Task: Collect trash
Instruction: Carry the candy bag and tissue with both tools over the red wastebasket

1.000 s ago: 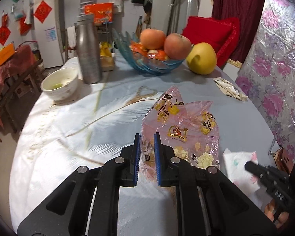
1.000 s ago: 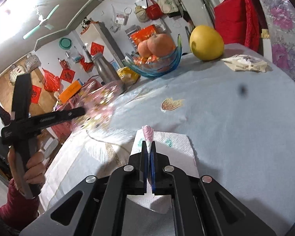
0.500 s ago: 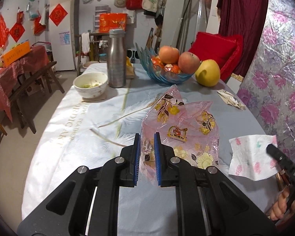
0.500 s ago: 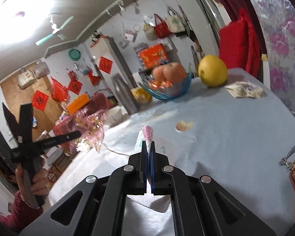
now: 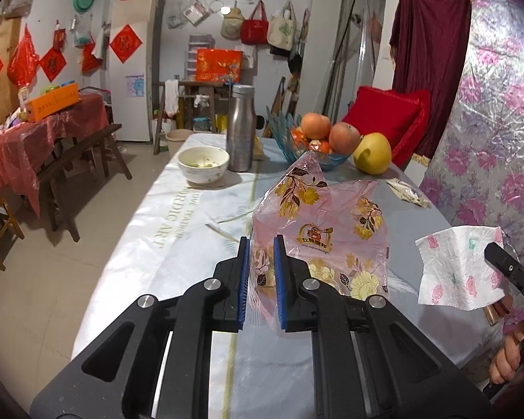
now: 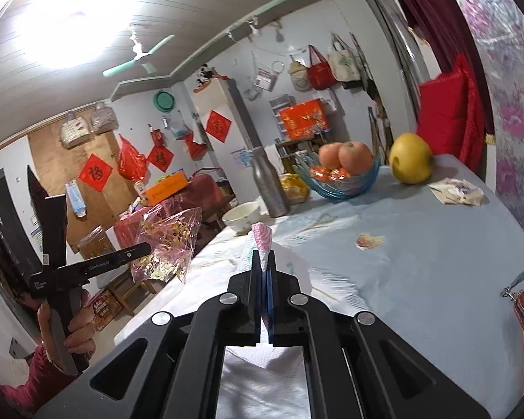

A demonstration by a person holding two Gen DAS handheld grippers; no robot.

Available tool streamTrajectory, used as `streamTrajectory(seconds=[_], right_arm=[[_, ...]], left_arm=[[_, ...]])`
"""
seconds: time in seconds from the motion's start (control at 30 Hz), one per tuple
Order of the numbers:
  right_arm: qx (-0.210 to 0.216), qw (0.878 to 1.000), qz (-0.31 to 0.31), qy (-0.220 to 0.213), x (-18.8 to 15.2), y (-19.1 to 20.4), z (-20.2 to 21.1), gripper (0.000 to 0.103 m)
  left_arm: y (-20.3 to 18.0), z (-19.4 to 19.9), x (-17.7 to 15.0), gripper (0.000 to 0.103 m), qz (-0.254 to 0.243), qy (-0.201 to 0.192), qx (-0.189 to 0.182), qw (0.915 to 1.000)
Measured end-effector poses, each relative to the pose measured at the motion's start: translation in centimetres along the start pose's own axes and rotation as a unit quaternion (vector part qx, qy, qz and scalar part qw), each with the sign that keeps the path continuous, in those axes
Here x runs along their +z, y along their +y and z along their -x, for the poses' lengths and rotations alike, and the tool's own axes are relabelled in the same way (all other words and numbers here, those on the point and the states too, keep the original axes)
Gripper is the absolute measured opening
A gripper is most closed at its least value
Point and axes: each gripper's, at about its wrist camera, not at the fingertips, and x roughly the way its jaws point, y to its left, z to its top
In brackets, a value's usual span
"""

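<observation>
Red paper decorations and hanging bags are lining the far wall, and the worktop [image 5: 178, 209] under its pale printed cloth is carrying a glass fruit bowl [image 5: 314, 150], a steel bottle [image 5: 241, 127], a white bowl [image 5: 203, 164] and a yellow pomelo [image 5: 372, 153]. We are holding the pink wrapper [image 5: 325, 230] in the left gripper [image 5: 262, 244], whose blue pads are pinching its lower left edge; the wrapper is standing up in the air above the cloth, its long axis running upward and away from us, with one pointed corner reaching toward the fruit bowl. It is looking translucent and crinkled, printed with gold flowers, dark leaves and a small red-and-gold logo. We are clamping the paper napkin [image 6: 262, 241] in the right gripper [image 6: 264, 262], whose fingers are pressed tight on it; a rolled tip is poking up past the fingertips while the rest is hanging below, clear of the cloth. From the left wrist view the napkin is showing white with pink roses and green sprigs. Another crumpled wrapper [image 6: 457, 191] is lying near the pomelo.
</observation>
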Motion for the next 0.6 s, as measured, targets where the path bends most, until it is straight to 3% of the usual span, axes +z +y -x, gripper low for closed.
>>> streamTrajectory(seconds=[0.27, 0.6], right_arm=[[0.030, 0.999, 0.037, -0.001, -1.0, 5.1, 2.0, 0.003], [0.089, 0.993, 0.080, 0.016, -2.8, 12.6, 3.7, 0.003]], left_arm=[[3.2, 5.4, -2.8, 0.015, 0.010, -0.026, 0.032, 0.9991], [10.4, 12.0, -8.2, 0.015, 0.043, -0.025, 0.098, 0.9940]])
